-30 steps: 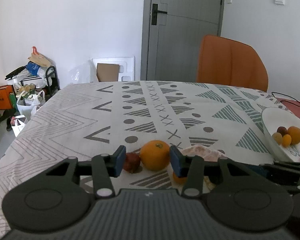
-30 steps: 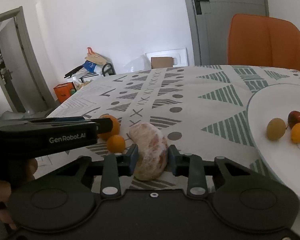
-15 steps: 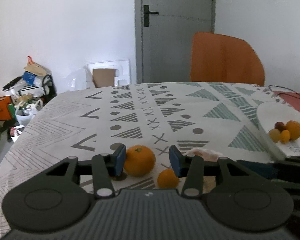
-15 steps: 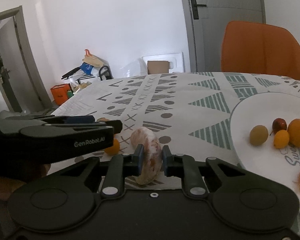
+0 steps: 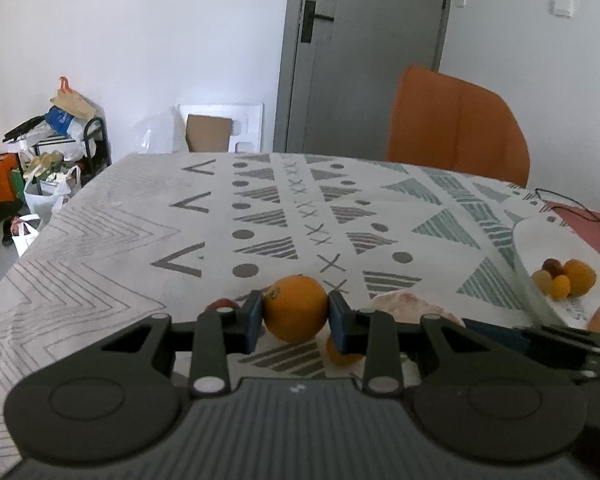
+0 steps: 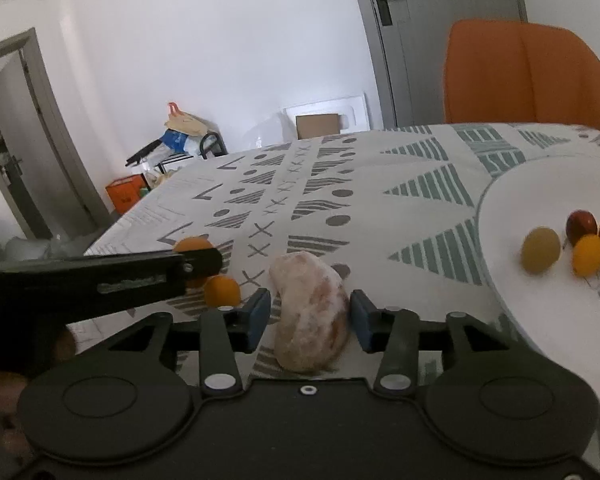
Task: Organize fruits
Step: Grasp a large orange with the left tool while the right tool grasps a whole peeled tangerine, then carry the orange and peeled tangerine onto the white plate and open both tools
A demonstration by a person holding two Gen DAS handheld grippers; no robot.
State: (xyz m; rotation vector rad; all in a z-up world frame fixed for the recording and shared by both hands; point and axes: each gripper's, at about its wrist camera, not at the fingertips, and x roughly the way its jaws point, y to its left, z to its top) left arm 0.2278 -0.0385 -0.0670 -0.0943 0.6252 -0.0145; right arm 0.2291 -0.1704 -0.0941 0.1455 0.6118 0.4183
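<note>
The left tool has just been closing, and its blue pads are now pressing on both sides of the orange, which half a second ago sat loose between wider jaws. The orange is resting low over the desk, with a red fruit just behind the left pad and a small orange fruit just below the right one.

The right tool has been doing the opposite. Its jaws have just been opening, and where they were squeezing the peeled pomelo piece a moment ago, they are now standing clear of it on both sides. The piece is lying on the desk between them, still short of the plate.

So the two hands are trading roles: the left is probably getting ready to carry the orange over, while the right looks to be letting go or re-seating its grip. The plate is already holding several fruits: a yellow-green one, a dark red one and small orange ones. At least four pieces are still waiting on the desk.
</note>
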